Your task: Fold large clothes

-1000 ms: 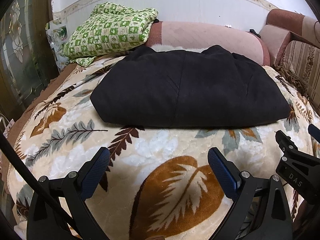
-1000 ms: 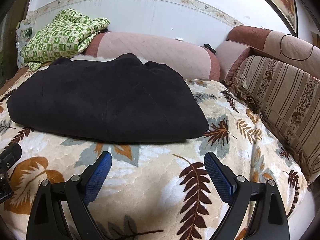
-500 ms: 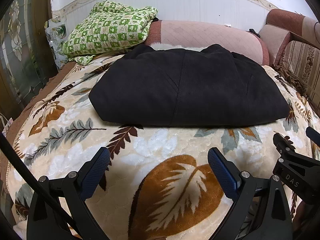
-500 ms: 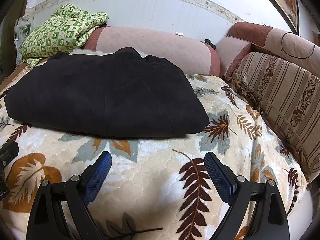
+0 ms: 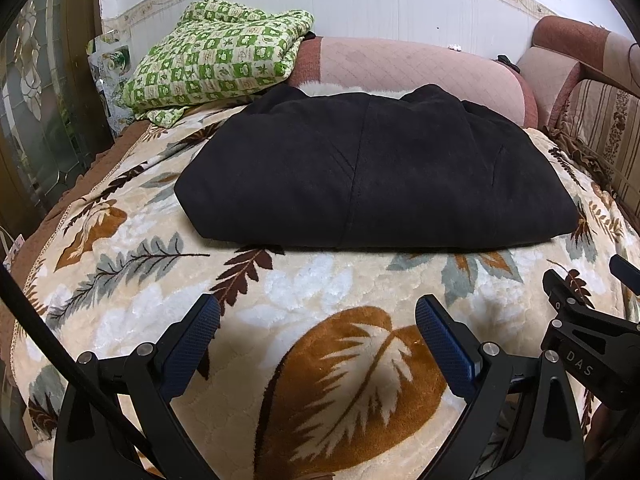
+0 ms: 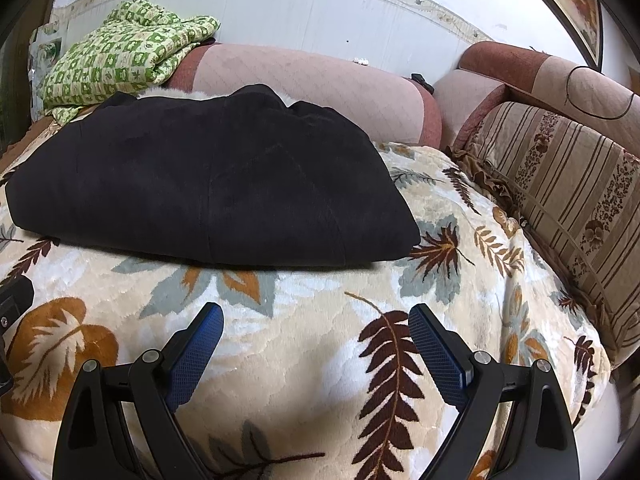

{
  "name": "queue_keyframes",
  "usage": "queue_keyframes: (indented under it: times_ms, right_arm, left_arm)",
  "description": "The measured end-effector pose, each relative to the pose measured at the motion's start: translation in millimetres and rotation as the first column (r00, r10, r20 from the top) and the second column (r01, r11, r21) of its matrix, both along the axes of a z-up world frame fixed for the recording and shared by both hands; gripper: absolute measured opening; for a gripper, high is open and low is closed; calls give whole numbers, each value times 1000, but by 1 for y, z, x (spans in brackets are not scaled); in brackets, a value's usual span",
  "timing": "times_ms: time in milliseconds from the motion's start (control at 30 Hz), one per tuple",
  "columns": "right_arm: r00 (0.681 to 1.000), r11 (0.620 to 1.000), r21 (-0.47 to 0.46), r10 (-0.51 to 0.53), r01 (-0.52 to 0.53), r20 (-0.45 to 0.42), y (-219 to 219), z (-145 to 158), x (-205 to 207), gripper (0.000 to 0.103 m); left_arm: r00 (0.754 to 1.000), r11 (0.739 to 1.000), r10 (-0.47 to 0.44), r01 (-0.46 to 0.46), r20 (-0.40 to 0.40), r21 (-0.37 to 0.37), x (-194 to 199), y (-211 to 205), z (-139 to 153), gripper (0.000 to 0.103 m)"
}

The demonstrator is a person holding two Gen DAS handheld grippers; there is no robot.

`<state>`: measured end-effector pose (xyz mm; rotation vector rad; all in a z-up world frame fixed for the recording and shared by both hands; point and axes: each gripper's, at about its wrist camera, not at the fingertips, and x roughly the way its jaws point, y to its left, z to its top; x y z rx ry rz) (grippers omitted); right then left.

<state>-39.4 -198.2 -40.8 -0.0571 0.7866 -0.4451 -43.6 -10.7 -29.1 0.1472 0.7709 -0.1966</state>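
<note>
- The leaf blanket (image 5: pixel 320 280) covers the bed under both tongs.
- The black coat (image 5: pixel 372 176) lies folded on it, just ahead of both tongs, touching neither.
- The left tongs (image 5: pixel 318 326) are spread wide and hold nothing.
- The right tongs (image 6: pixel 316 324) are spread too.
- I think the folding looks nearly done; to fold again, pinch the near corners evenly.

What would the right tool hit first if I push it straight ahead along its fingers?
Probably the near folded edge of the black garment. The open right tool hangs over the leaf-print blanket; nothing else shows between them. If it angles downward, the blanket comes first; depth is unclear.
</note>
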Motion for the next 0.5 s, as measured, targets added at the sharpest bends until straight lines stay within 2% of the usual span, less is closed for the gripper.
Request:
queue_keyframes:
  times_ms: [500]
  right_arm:
    - [1000,1000,13,-7,7,-17,-2,-3,1,96]
  left_arm:
    - [1000,1000,-3,3,-5,4,0,-1,-2,98]
